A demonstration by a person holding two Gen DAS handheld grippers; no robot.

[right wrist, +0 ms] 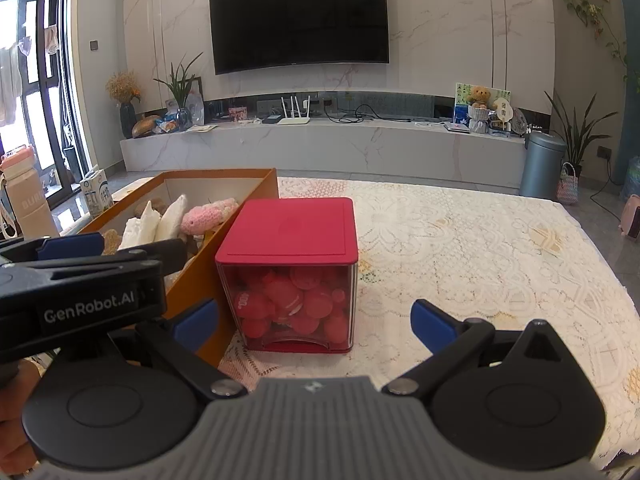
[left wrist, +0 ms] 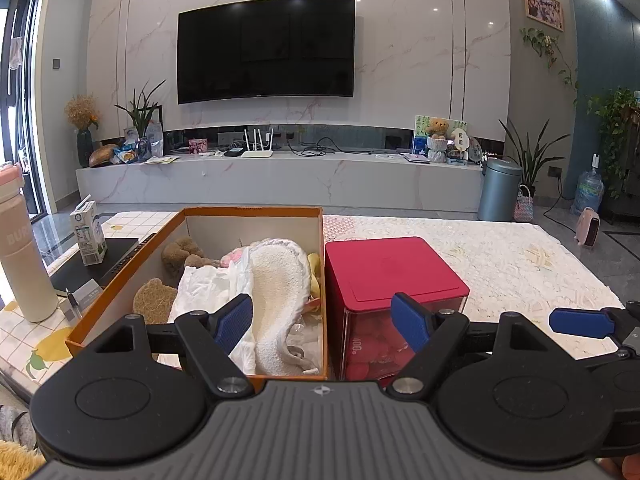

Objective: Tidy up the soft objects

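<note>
An orange cardboard box [left wrist: 120, 276] on the table holds soft things: a white fluffy cloth [left wrist: 276, 292], a brown plush toy [left wrist: 184, 256], a tan sponge [left wrist: 154, 304] and a pink knitted toy [right wrist: 208, 214]. The box also shows in the right wrist view [right wrist: 208, 276]. Beside it stands a clear bin with a red lid [left wrist: 384, 272], full of red soft balls [right wrist: 292, 304]. My left gripper [left wrist: 322, 322] is open and empty, just in front of the box and bin. My right gripper [right wrist: 314, 320] is open and empty, in front of the bin.
A lace tablecloth [right wrist: 480, 248] covers the table to the right of the bin. A milk carton [left wrist: 89, 234], a black notebook [left wrist: 100, 260] and a tall cream bottle [left wrist: 24, 256] stand left of the box. The left gripper's body [right wrist: 80, 280] shows in the right wrist view.
</note>
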